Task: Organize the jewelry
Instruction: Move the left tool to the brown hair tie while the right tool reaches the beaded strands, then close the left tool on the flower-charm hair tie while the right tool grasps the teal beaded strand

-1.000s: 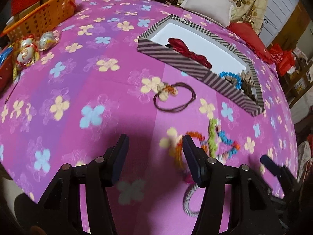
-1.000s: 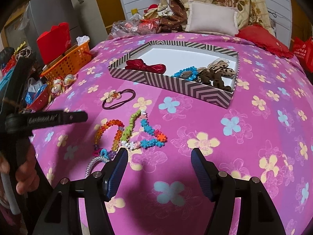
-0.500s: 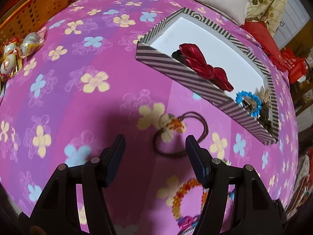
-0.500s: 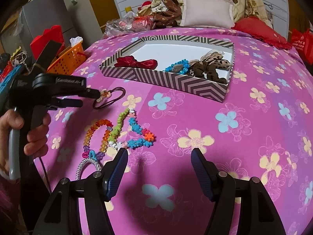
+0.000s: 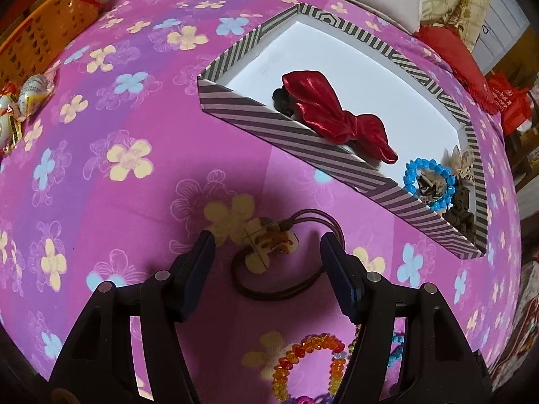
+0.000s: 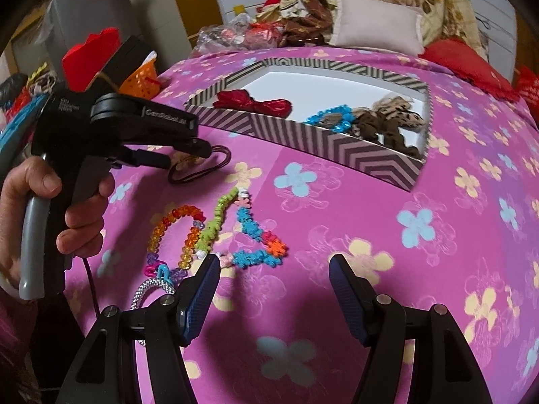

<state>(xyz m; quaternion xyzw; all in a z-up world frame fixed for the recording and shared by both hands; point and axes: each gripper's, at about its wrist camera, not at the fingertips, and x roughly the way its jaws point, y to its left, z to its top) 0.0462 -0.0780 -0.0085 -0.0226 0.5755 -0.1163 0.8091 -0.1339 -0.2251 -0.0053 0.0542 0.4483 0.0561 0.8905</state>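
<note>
A brown cord hair tie with a cream flower charm lies on the pink flowered cloth. My left gripper is open and low over it, a finger on each side of the charm; it also shows in the right wrist view. The striped box holds a red bow, a blue bead bracelet and brown hair pieces. My right gripper is open and empty above the cloth, just right of a multicoloured bead necklace and an orange bead bracelet.
An orange basket and wrapped sweets sit at the left edge. A silver cord loop lies near my right gripper's left finger. Pillows and clutter line the back of the cloth.
My left gripper has moved forward and down from the bead necklaces to straddle the brown hair tie. My right gripper has stayed nearly still and open.
</note>
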